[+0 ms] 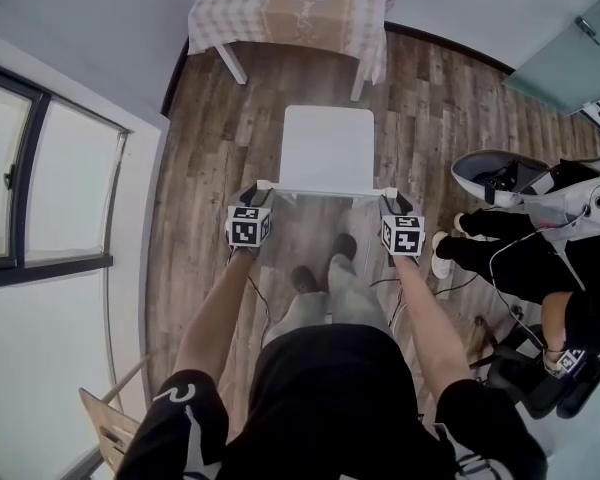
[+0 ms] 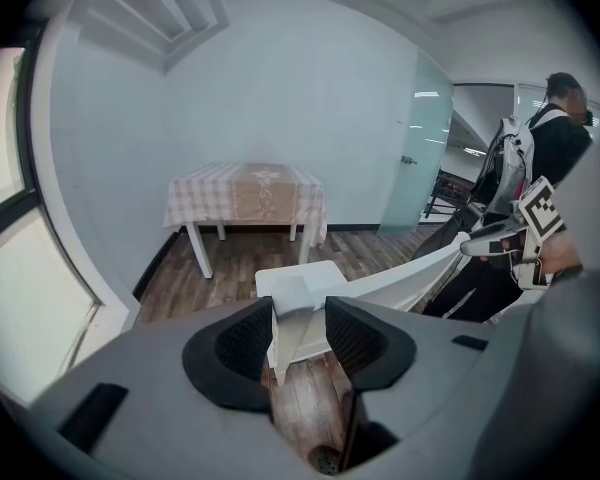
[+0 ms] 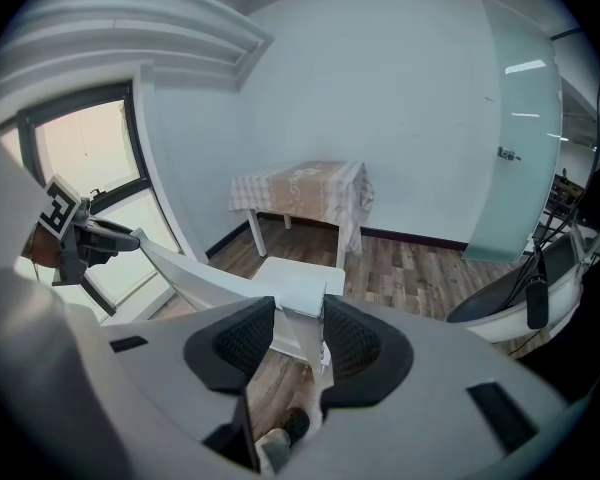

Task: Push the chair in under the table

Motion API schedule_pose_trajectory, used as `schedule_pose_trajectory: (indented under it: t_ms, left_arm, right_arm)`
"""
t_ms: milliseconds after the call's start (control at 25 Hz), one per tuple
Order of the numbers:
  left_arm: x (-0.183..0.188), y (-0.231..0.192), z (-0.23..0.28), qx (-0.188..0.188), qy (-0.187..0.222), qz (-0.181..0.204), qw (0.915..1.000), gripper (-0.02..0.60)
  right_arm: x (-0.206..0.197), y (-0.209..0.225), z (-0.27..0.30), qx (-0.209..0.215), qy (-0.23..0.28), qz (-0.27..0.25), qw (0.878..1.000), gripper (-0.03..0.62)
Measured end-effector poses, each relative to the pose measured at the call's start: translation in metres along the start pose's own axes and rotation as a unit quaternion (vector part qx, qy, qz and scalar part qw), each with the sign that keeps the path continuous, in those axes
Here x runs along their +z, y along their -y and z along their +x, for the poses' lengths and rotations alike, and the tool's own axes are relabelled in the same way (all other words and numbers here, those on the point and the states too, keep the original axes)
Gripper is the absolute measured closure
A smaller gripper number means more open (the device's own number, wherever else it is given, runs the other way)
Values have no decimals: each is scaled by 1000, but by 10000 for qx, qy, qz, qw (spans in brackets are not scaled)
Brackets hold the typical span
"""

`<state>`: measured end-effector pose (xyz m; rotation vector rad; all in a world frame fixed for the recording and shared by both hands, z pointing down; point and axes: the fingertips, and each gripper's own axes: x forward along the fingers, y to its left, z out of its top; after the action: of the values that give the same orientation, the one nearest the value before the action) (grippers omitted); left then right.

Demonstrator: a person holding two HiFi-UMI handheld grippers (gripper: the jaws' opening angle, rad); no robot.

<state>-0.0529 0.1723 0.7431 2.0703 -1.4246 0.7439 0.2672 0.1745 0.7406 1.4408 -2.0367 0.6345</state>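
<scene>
You stand behind a white chair with a flat square seat [image 1: 327, 148], in the middle of the head view. Your left gripper [image 2: 299, 320] is clamped on the top left corner of the chair's back. The white corner fills the gap between its two black pads [image 2: 242, 343]. Your right gripper [image 3: 298, 320] grips the top right corner the same way, with the white corner snug between its pads. Both grippers point down and away from you, at the same height, one at each end of the thin back rail. The small table with white legs and a checked tan cloth [image 1: 290, 8] is at the top of the head view, against the pale wall. The chair is not under the table yet: a strip of brown wood floor [image 1: 280, 83] shows between the seat's far edge and the cloth. Your two shoes [image 1: 305, 279] are just below the chair's back. Another person in dark clothes [image 1: 520, 263] stands at the right edge. A big window with a dark frame [image 1: 20, 188] fills the left side.
</scene>
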Motion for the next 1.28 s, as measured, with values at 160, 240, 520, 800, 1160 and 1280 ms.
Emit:
schedule_pose_trajectory:
  t_ms: [160, 240, 520, 800, 1160, 1280]
  left_arm:
    - [2, 1, -1, 0, 29, -122, 9999, 419]
    - [4, 4, 1, -12, 22, -155, 9999, 417]
    - [12, 13, 11, 203, 56, -287, 9994, 414]
    - [27, 0, 24, 297, -81, -356, 9989, 417]
    - [48, -15, 44, 467, -138, -480, 9977, 422]
    - [52, -19, 50, 534, -106, -519, 9972, 422]
  right_arm:
    - [2, 2, 0, 50, 34, 31, 10000, 441]
    - [4, 8, 2, 42, 75, 53, 9999, 441]
    - [18, 26, 16, 139, -14, -34, 9999, 442]
    - [36, 28, 36, 263, 6, -161, 9995, 442]
    - [64, 34, 67, 452, 7, -305, 9985, 441]
    - [71, 36, 75, 489, 51, -343, 9982, 441]
